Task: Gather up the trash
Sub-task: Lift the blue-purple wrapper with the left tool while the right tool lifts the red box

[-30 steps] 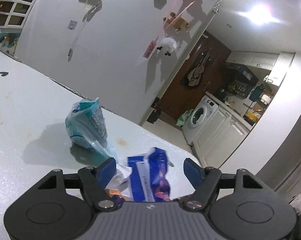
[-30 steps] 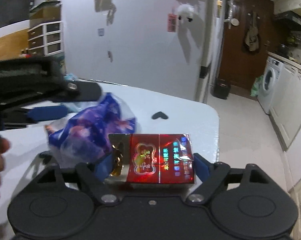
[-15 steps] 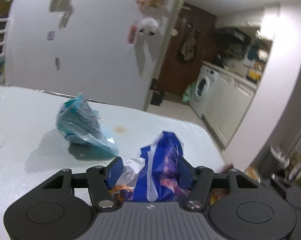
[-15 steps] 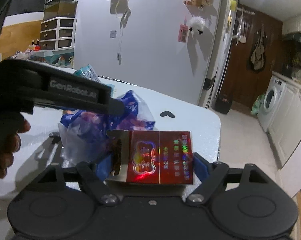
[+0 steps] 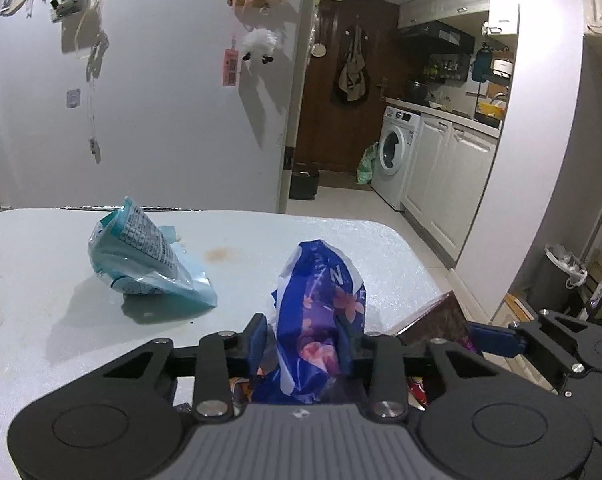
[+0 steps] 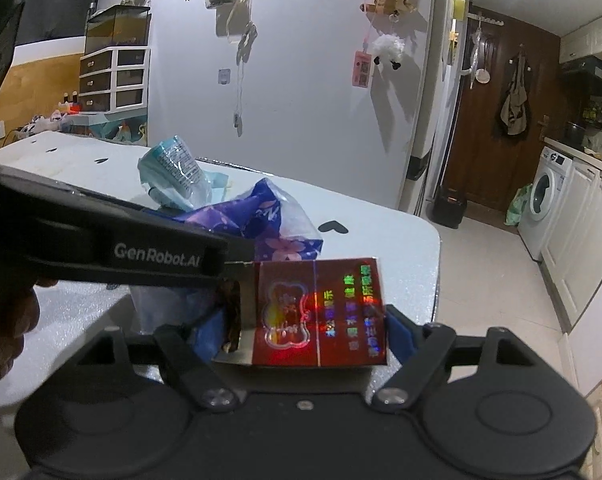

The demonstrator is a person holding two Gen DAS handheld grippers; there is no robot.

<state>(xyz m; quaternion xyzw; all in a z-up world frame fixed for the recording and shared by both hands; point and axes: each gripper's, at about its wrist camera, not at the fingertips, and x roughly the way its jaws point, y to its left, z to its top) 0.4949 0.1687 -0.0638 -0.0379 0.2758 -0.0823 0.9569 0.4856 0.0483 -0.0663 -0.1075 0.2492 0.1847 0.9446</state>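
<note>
Left claw [image 5: 301,340] rolled level, closing on blue wrapper [image 5: 321,300]; right claw [image 6: 305,328] clamps red box [image 6: 321,312] near table edge [image 5: 417,264].

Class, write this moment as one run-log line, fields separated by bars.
left tool: closing on crumpled blue floral plastic wrapper | right tool: gripping shiny red cardboard pack | teal plastic packet: lying on white table

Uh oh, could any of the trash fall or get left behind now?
Maybe. The left gripper is closing on the crumpled blue wrapper, which is thin and slippery, so it might slide out. The right gripper grips the red box close beside it, so they could bump. The teal wrapper lies apart on the table and could be forgotten.
</note>
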